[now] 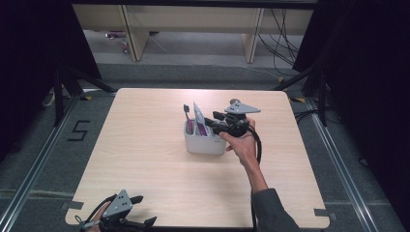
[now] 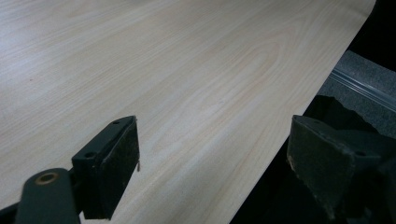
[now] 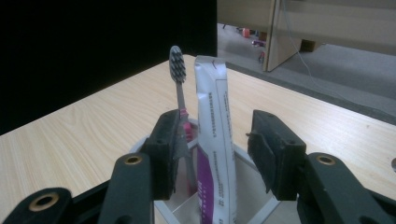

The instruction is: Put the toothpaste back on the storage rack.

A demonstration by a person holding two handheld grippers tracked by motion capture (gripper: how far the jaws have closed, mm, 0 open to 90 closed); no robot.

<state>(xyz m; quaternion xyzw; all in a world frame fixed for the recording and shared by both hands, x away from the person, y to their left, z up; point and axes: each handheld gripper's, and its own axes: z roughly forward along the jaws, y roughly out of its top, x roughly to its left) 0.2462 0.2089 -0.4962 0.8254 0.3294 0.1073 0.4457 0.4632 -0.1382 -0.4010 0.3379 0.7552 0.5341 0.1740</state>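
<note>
Presently the right gripper (image 1: pixel 209 119) sits over the white holder (image 1: pixel 203 143) near the table's (image 1: pixel 145 159) middle, its jaws parted. In the right gripper view the tube (image 3: pixel 215 140), silver above and purple lower down, stands upright between the jaws; a clear gap shows between it and the right pad (image 3: pixel 266 149), while on the left side contact cannot be told. The tube's lower end is inside the holder (image 3: pixel 261 212), beside a partition. A toothbrush (image 3: pixel 180 93) stands in the same holder, bristles up, just behind the left jaw and slightly tilted; its pink-banded handle is partly hidden by that jaw. The right hand (image 1: pixel 240 140) grips the tool from the holder's right side, the cable looping beneath the wrist.

The left gripper (image 1: pixel 143 211) rests at the table's near left corner, well apart from the holder. Its jaws stand wide apart and hold nothing; in the left gripper view (image 2: pixel 212 168) one pad hangs over bare wood, the other past the table edge
</note>
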